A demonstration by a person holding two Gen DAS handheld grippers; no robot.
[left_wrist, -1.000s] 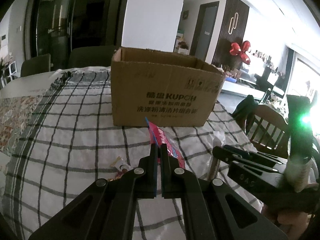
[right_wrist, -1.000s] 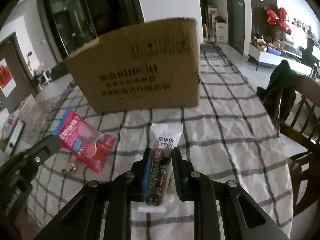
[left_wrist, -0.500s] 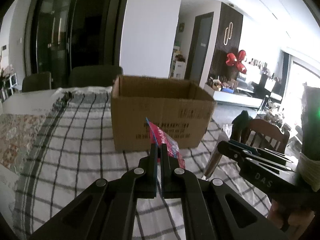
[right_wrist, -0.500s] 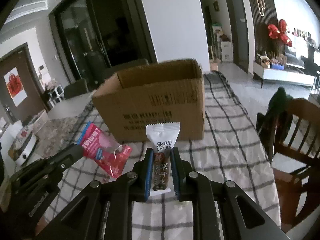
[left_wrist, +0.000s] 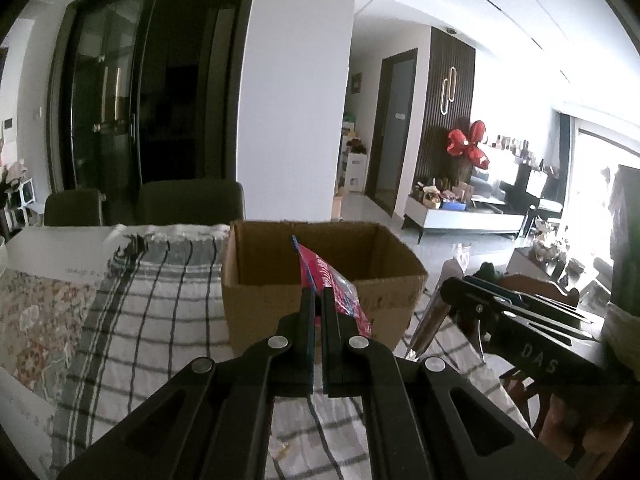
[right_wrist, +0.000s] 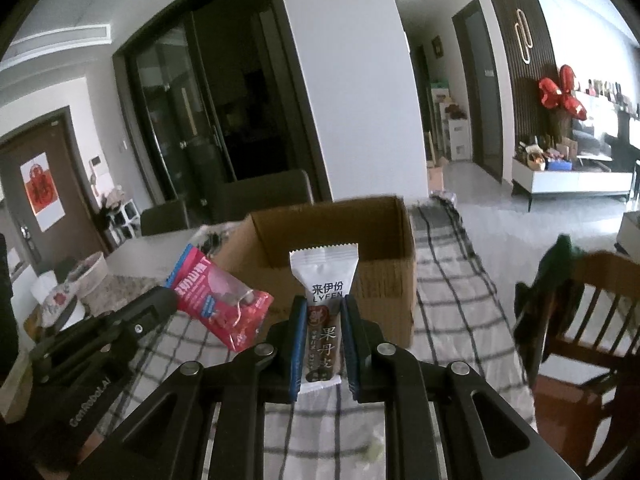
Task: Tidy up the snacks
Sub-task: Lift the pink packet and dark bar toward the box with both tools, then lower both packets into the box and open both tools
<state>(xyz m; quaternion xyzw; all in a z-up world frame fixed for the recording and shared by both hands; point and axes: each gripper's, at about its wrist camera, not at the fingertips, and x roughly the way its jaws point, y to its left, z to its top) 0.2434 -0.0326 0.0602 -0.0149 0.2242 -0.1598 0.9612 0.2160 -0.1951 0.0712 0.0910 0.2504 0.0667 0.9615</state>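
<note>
Snacks: red packet [left_wrist: 335, 288] pinched in left gripper [left_wrist: 317, 300], white bar [right_wrist: 323, 320] clamped in right gripper [right_wrist: 322, 312]; both held near side of open box [right_wrist: 376, 248].

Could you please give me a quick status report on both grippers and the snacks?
Left gripper shut on red snack packet. Right gripper shut on white snack bar. Both short of open cardboard box; nothing blocking.

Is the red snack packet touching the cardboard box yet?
Apart. In the right wrist view the red snack packet, held by the left gripper, hangs with tablecloth showing beneath it, short of the cardboard box.
</note>
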